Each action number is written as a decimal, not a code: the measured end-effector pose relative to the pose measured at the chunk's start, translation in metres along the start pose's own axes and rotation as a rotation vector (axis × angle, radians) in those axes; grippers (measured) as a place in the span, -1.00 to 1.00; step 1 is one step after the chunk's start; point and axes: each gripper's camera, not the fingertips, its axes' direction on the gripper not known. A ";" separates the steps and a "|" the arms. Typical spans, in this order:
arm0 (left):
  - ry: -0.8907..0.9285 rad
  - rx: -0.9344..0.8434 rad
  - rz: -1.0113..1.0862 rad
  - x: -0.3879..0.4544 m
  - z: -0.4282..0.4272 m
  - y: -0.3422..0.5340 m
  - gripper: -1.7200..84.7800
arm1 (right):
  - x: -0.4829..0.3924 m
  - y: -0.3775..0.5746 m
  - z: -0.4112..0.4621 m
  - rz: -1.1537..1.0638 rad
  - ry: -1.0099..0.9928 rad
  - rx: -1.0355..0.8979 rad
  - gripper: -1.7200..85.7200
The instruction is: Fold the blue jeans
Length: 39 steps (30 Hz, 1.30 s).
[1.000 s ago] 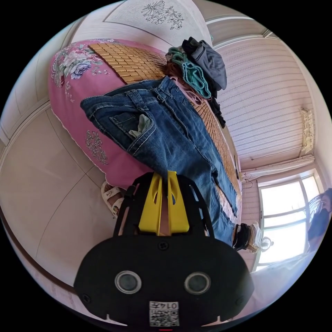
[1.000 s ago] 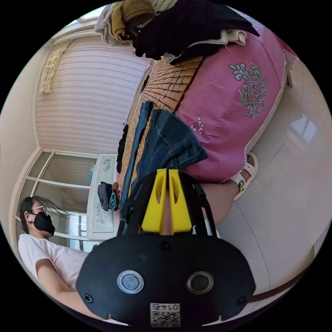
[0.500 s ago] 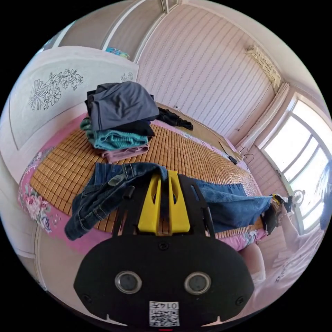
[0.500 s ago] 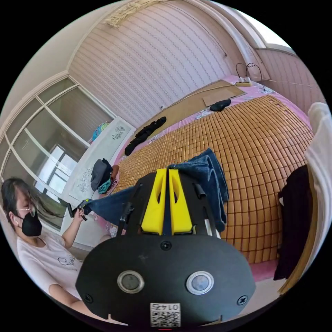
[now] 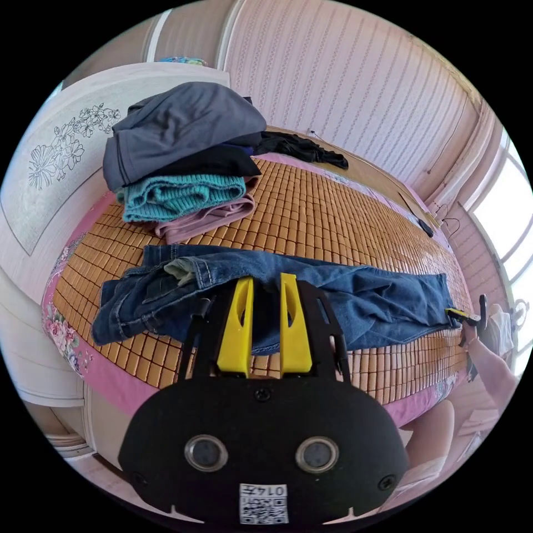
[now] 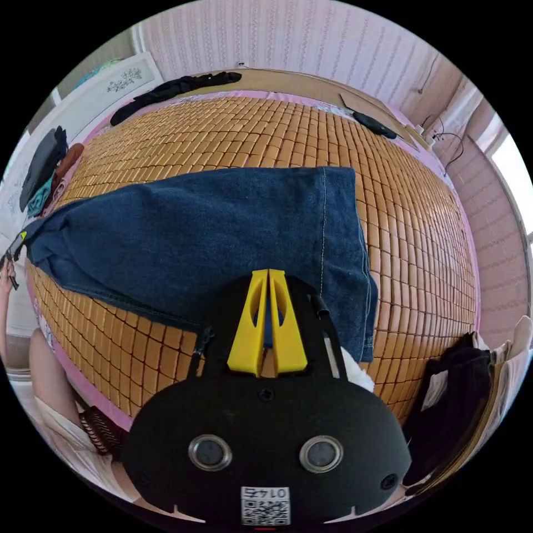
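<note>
The blue jeans [image 5: 311,300] lie stretched flat across the bamboo mat [image 5: 311,211] on the bed, waistband near the stack of folded clothes [image 5: 183,161], legs running toward the far end. In the left gripper view the left gripper [image 5: 265,283] has its yellow jaws parted, with the edge of the denim just at their tips — nothing pinched between them. In the right gripper view the right gripper [image 6: 268,275] has its jaws drawn together on the hem end of the jeans [image 6: 222,233], with blue cloth showing between them
</note>
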 end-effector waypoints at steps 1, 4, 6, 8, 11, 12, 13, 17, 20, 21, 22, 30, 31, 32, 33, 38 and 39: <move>0.002 0.010 -0.023 -0.002 -0.005 0.004 -0.78 | -0.018 0.003 0.002 -0.015 0.072 0.049 -0.97; 0.007 0.065 -0.024 -0.002 -0.018 0.011 -0.83 | -0.056 -0.003 0.008 -0.087 0.196 0.043 -0.97; -0.021 0.053 0.010 0.006 -0.014 0.013 -0.85 | -0.066 -0.008 0.010 -0.080 0.195 0.036 -0.97; -0.144 -0.086 0.049 0.016 0.014 0.009 -0.87 | -0.074 -0.009 0.011 -0.083 0.173 0.034 -0.97; -0.226 -0.284 0.038 0.019 0.058 0.009 -0.95 | -0.090 -0.001 0.011 -0.187 0.217 -0.021 -0.97; -0.212 -0.289 0.050 0.021 0.062 0.010 -0.96 | -0.094 0.003 0.013 -0.220 0.238 -0.043 -0.97; -0.206 -0.276 0.097 0.029 0.063 0.010 -0.97 | -0.102 0.013 0.012 -0.295 0.256 -0.059 -0.97; -0.211 -0.373 0.287 0.058 0.064 0.011 -0.98 | -0.107 0.049 0.006 -0.350 0.291 -0.155 -0.97; -0.139 -0.454 0.370 0.068 0.057 0.021 -0.98 | -0.095 0.080 0.003 -0.300 0.316 -0.223 -0.97; -0.127 -0.464 0.377 0.069 0.055 0.024 -0.98 | -0.092 0.085 0.002 -0.295 0.307 -0.237 -0.97; -0.116 -0.468 0.389 0.071 0.050 0.028 -0.98 | -0.089 0.093 -0.005 -0.262 0.288 -0.221 -0.97; -0.070 -0.147 0.615 0.162 -0.034 0.063 -0.81 | -0.186 0.072 -0.072 -0.341 0.181 -0.030 -0.85; -0.045 -0.143 0.648 0.186 -0.028 0.069 -0.77 | -0.225 0.066 -0.079 -0.414 0.070 0.035 -0.79; -0.012 -0.146 0.661 0.206 -0.017 0.074 -0.74 | -0.263 0.060 -0.082 -0.482 -0.023 0.069 -0.75; 0.001 -0.154 0.665 0.215 -0.009 0.076 -0.72 | -0.281 0.058 -0.082 -0.521 -0.065 0.082 -0.73; -0.049 -0.270 0.680 0.243 0.059 0.083 -0.82 | -0.359 0.033 -0.054 -0.568 -0.213 0.097 -0.78; -0.050 -0.260 0.678 0.243 0.058 0.082 -0.86 | -0.359 0.030 -0.048 -0.544 -0.207 0.072 -0.82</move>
